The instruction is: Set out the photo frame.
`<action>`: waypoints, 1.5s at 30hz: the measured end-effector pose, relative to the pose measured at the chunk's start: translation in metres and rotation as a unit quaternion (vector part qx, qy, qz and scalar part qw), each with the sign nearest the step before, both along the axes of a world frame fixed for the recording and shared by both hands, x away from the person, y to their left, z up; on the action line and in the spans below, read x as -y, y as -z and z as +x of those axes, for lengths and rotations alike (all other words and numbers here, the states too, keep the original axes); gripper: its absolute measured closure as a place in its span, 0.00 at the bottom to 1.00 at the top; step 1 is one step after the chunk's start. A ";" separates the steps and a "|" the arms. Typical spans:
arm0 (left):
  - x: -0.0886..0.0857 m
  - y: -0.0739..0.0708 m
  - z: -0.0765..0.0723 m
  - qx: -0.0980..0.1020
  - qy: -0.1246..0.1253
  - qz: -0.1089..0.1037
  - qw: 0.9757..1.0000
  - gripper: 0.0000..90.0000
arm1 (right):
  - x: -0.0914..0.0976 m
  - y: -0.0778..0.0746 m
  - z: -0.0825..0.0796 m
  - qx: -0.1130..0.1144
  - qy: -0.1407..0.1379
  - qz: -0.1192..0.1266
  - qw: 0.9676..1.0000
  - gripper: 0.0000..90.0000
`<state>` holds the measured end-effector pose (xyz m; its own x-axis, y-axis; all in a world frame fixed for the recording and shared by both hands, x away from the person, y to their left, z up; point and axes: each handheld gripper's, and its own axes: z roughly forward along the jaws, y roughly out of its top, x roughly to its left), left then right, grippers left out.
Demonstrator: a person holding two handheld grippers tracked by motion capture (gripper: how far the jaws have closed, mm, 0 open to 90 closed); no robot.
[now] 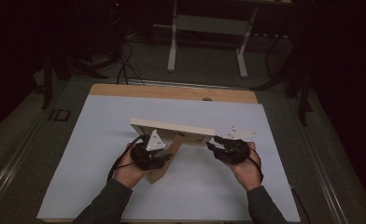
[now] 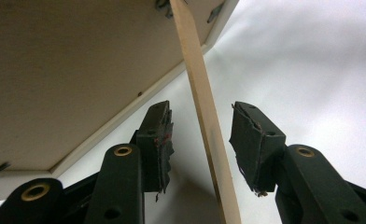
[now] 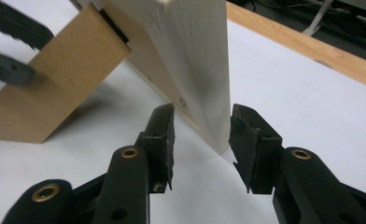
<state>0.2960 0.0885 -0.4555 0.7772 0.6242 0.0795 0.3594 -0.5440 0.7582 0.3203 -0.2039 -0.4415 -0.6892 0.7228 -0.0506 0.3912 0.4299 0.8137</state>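
looks like a lab / recording room, not a home: dim space, dark surroundings, grey carpet-type floor. wooden table covered by a plain white sheet as a work surface. behind it a white metal bench frame and loose black cables trailing on the floor. dark stand legs at the right side

- Picture frame: pale wood, matt, smooth.
- Back stand: brown fibreboard, matt.
- Tabletop: white sheet, matt; bare wood at far edge.
- Left tongs, right tongs: black plastic, worn rough pads, brass rivets.
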 end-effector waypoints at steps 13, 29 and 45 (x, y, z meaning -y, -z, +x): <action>-0.024 -0.012 0.002 0.001 -0.040 -0.049 0.998 0.69 | 0.013 0.016 0.003 -0.024 -0.009 -0.016 1.000 0.67; -0.042 -0.016 0.008 0.010 -0.071 -0.070 0.995 0.78 | 0.027 0.030 0.019 -0.043 0.026 -0.016 0.999 0.93; -0.045 -0.014 0.016 0.025 -0.108 -0.064 0.992 1.00 | 0.009 0.029 0.046 -0.055 0.031 0.035 0.997 1.00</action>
